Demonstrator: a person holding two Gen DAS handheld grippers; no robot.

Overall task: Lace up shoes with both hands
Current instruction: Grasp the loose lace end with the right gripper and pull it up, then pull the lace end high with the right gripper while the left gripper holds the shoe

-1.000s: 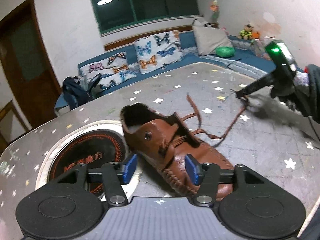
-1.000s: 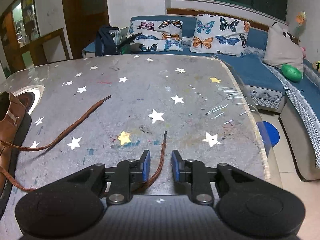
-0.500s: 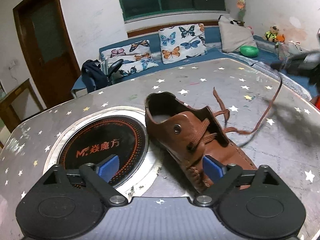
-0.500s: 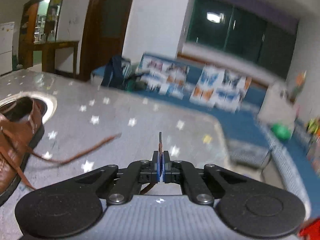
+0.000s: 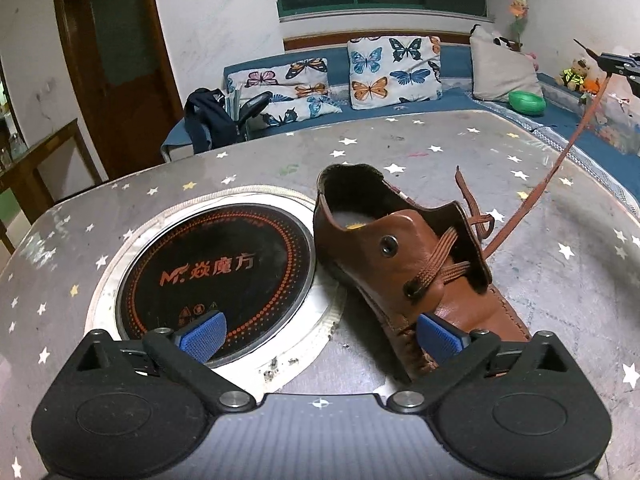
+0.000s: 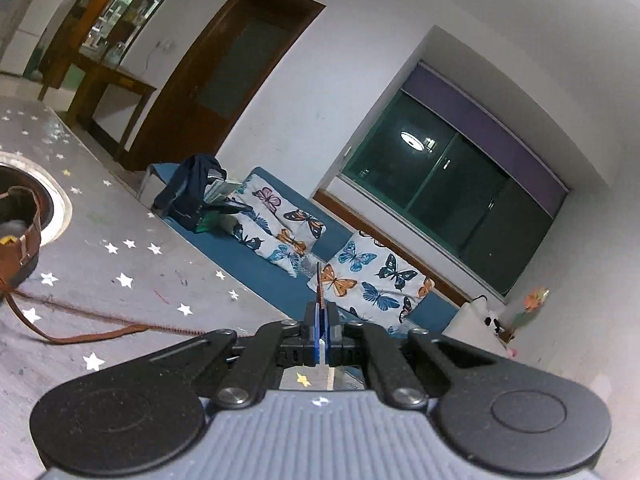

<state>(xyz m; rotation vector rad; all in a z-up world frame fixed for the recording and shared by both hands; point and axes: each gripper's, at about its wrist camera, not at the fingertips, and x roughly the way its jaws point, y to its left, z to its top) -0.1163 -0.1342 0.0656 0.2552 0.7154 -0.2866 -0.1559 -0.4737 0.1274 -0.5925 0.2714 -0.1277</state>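
1. My right gripper [image 6: 321, 334] clenches the lace [image 5: 560, 160] tip; my left gripper [image 5: 320, 332] is released.
2. The shoe [image 5: 404, 264] sits just ahead of my left gripper.
3. Pulling harder could drag the unheld shoe.

— What sort of place is this?

— A home, a lived-in sitting room. A blue sofa [image 5: 460, 98] runs along the wall under a dark window [image 6: 460, 184], with butterfly-print cushions [image 5: 394, 66] leaning on its back.

— Anything else?

— A brown wooden door [image 5: 116, 64], soft toys [image 5: 576, 74] and a green bowl [image 5: 526, 102] on the sofa, and a star-patterned table [image 5: 440, 148] with a round cooktop [image 5: 216, 272] set into it.
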